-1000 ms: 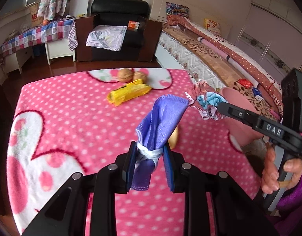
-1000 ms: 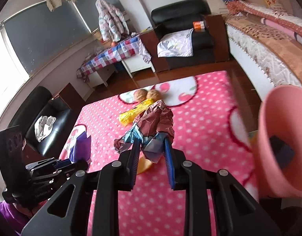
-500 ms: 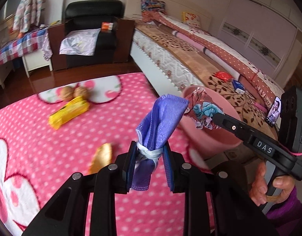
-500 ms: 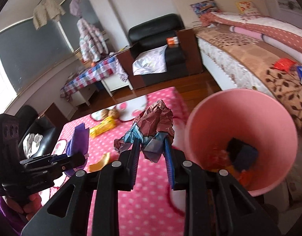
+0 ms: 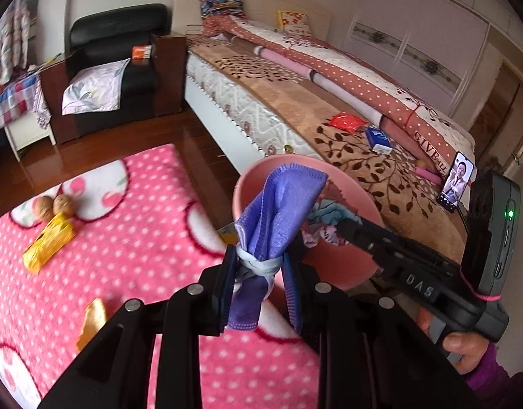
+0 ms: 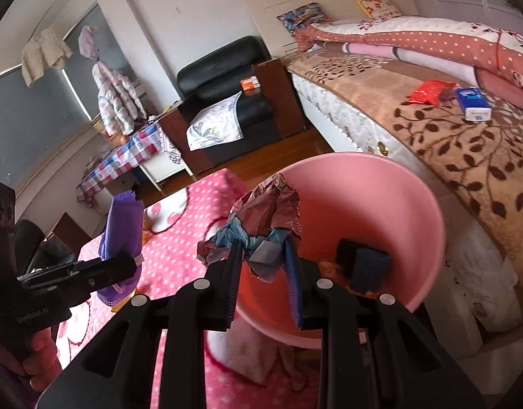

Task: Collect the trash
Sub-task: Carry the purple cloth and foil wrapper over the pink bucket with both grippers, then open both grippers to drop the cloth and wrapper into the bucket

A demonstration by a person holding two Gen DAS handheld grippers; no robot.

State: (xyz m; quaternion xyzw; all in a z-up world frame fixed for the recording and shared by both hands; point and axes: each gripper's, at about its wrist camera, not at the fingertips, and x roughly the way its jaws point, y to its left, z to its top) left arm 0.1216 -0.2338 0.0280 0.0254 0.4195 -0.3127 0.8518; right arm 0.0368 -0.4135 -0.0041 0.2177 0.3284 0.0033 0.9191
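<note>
Both hands have swung away from the middle of the pink polka-dot desk [image 5: 132,266] toward the pink bin [image 6: 398,204] at its edge, beside the bed [image 5: 295,102]. A second ago the bin sat off to the side; now it fills the view ahead of both tools, so the drop looks close. The left gripper [image 5: 259,283] has its jaws clenched on a folded purple face mask [image 5: 278,211], which stands up in front of the bin's rim. The right gripper [image 6: 263,269] is clamped on a crumpled wrapper [image 6: 268,211], held at or just over the bin's near rim.

Left on the desk are a yellow packet [image 5: 48,242], two walnuts [image 5: 53,206] and an orange scrap [image 5: 91,320]. The bin's bottom is partly hidden; a dark block [image 6: 363,266] lies inside, its nature unclear. Motion blur softens the desk edge.
</note>
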